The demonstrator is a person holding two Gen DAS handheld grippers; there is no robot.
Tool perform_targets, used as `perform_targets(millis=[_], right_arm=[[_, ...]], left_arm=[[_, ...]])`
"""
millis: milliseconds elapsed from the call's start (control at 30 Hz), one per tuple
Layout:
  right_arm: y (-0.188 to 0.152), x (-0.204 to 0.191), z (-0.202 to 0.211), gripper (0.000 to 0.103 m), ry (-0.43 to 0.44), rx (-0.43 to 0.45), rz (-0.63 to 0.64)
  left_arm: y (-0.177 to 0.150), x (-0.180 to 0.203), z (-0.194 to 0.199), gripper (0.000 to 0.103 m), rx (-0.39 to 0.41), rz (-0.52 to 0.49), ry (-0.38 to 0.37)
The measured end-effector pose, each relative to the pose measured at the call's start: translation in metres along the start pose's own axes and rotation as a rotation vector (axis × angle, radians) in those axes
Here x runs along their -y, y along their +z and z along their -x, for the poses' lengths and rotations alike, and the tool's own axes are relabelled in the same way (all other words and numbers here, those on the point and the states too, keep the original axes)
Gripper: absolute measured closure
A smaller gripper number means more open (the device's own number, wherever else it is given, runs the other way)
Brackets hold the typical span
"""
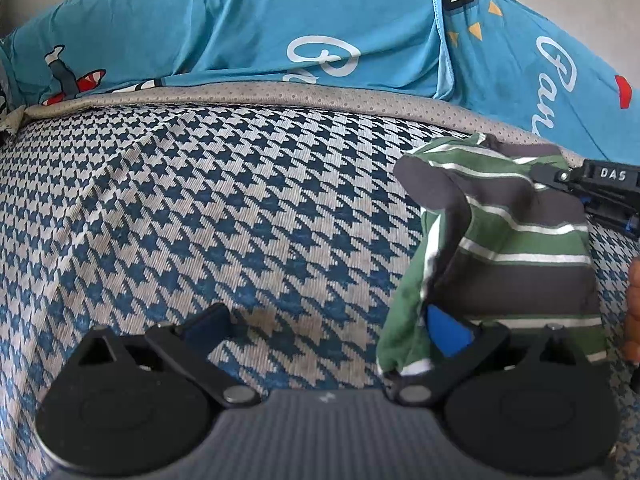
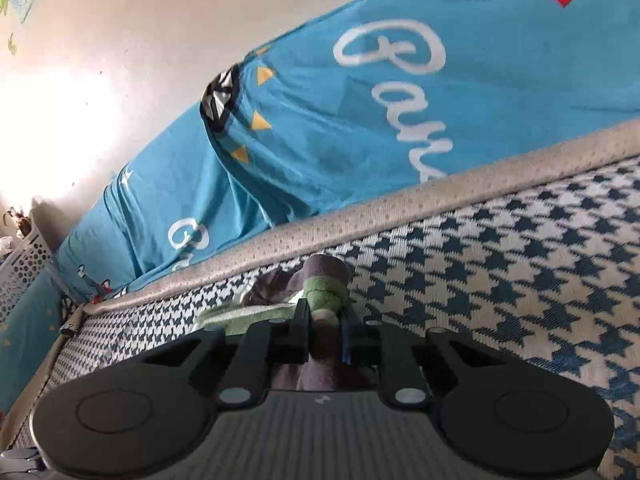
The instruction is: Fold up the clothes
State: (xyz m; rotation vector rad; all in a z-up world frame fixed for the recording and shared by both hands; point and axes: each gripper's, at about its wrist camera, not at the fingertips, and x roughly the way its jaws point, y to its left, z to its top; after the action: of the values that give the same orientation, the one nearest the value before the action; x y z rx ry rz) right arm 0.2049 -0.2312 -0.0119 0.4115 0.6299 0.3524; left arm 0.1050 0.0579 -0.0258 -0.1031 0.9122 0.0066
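Note:
A small garment with green, grey and white stripes point(image 1: 512, 240) lies bunched at the right of the left wrist view, on a blue-and-white houndstooth mat point(image 1: 224, 208). My left gripper point(image 1: 326, 320) stands wide open just above the mat. The garment's near edge drapes against its right finger point(image 1: 446, 334), and no pad presses on the cloth. My right gripper point(image 2: 325, 316) is shut on a fold of the garment point(image 2: 324, 288), with green and grey cloth bulging out past its tips. From the left wrist view this right gripper point(image 1: 600, 186) reaches the garment's far right corner.
A bright blue printed quilt point(image 1: 320, 32) is heaped along the mat's far grey dotted border point(image 1: 280, 94). A white perforated basket point(image 2: 24, 268) stands by the wall at the left. Part of a person's hand point(image 1: 634, 308) shows at the right edge.

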Motion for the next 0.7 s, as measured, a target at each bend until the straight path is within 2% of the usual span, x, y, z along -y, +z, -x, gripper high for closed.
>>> perform_targets(millis=[100, 200, 333, 467, 567, 633, 667, 700], right_arm=[[0.005, -0.003, 0.012, 0.091, -0.026, 0.038, 0.003], [0.013, -0.004, 0.028, 0.091, -0.061, 0.080, 0.011], [0.021, 0.007, 0.053, 0.091, -0.165, 0.138, -0.005], [0.031, 0.029, 0.088, 0.091, -0.312, 0.222, -0.038], [0.037, 0.048, 0.114, 0.091, -0.489, 0.290, -0.041], [0.038, 0.058, 0.126, 0.083, -0.604, 0.311, -0.029], [0.038, 0.063, 0.129, 0.082, -0.639, 0.294, -0.028], [0.039, 0.067, 0.133, 0.072, -0.674, 0.276, -0.028]], left_arm=[[0.003, 0.002, 0.001, 0.000, 0.001, 0.002, -0.008], [0.006, 0.006, 0.004, 0.000, 0.013, 0.006, -0.047], [0.009, 0.027, 0.009, 0.000, 0.023, -0.033, -0.111], [0.010, 0.046, 0.020, 0.000, 0.040, -0.088, -0.129], [0.011, 0.050, 0.024, 0.000, 0.046, -0.102, -0.137], [0.011, 0.054, 0.026, 0.000, 0.048, -0.107, -0.141], [0.006, 0.058, 0.028, 0.000, 0.049, -0.108, -0.140], [0.004, 0.060, 0.031, 0.000, 0.052, -0.108, -0.139]])
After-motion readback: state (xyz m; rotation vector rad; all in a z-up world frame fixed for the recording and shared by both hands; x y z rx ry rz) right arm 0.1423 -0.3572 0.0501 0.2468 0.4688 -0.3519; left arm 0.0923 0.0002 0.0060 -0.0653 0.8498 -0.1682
